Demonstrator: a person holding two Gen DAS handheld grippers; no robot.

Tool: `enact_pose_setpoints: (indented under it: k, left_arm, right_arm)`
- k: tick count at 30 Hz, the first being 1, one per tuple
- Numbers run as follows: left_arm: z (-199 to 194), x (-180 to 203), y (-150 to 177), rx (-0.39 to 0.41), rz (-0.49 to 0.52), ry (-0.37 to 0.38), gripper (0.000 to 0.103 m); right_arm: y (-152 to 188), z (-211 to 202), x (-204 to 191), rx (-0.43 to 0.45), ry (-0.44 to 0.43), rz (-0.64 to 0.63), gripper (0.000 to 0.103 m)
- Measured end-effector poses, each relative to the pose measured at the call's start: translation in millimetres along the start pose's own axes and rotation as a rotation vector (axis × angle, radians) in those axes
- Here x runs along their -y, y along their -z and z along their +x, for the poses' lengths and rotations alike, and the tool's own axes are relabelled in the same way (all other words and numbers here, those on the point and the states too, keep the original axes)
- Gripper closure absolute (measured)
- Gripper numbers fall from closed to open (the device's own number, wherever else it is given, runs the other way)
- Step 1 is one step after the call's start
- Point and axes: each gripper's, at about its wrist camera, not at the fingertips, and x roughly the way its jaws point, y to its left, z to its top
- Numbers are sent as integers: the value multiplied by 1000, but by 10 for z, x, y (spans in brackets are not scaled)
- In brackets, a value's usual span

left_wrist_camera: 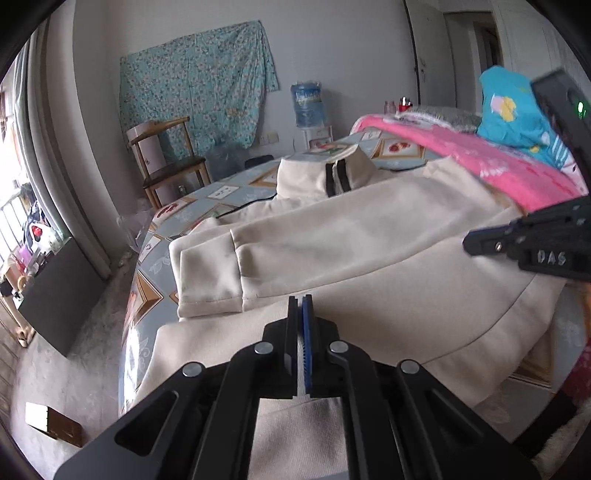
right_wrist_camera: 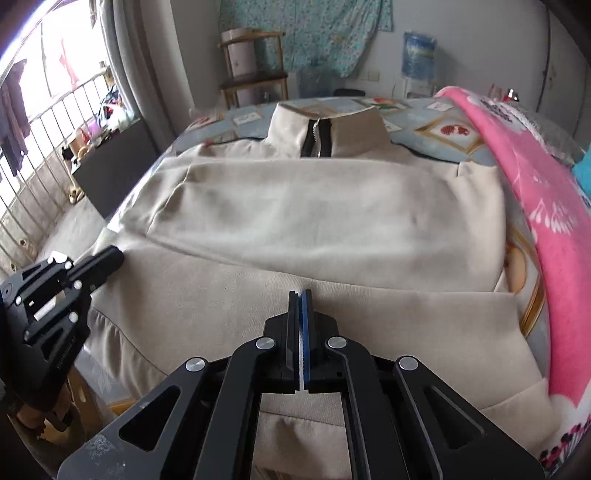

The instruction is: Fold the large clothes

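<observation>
Left wrist view looks across a cream zip-collar jacket of soft knit fabric [left_wrist_camera: 369, 251] spread over a tabletop with a pale blue, fruit-patterned plastic cover [left_wrist_camera: 229, 192]. The jacket's collar with its black zipper lies at the far side, one sleeve is folded across the body with its cuff toward the left, and the hem hangs over the near edge. The left gripper [left_wrist_camera: 301, 301], black with a blue pad, is clenched with its fingers pressed together right at a fold of the cream fabric near the hem; whether cloth is pinched between them cannot be told. The right gripper [left_wrist_camera: 471, 243] reaches in from the right edge, low over the jacket.

From the right wrist view, the right gripper [right_wrist_camera: 301, 295] is likewise clenched, its tips at a small pucker in the jacket [right_wrist_camera: 314, 214] near the hem; a grasp on the cloth cannot be confirmed. The left gripper [right_wrist_camera: 114, 254] lies at the jacket's left edge. A pink fleece blanket [right_wrist_camera: 546, 206] runs along the right side of the tabletop [right_wrist_camera: 436, 129]. A wooden chair [right_wrist_camera: 255, 74] stands at the far wall beside a floral turquoise hanging cloth [right_wrist_camera: 314, 29].
</observation>
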Motion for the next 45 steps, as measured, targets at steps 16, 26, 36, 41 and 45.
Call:
enact_pose_setpoints:
  k: [16, 26, 36, 41, 45]
  left_arm:
    - [342, 31, 159, -89, -12, 21, 101]
    - [151, -329, 211, -65, -188, 52, 98]
    - [0, -1321, 580, -125, -324, -173, 100]
    - [-188, -1640, 578, -72, -467, -120, 100]
    - [-177, -1402, 376, -19, -436, 57, 100]
  right_arm:
    - [-88, -60, -85, 61, -117, -20, 94]
    - [-19, 466, -437, -59, -169, -102, 95]
    - [-39, 510, -394, -53, -196, -80, 95]
    - [-22, 482, -362, -51, -203, -77, 95]
    - [-11, 465, -372, -46, -197, -76, 95]
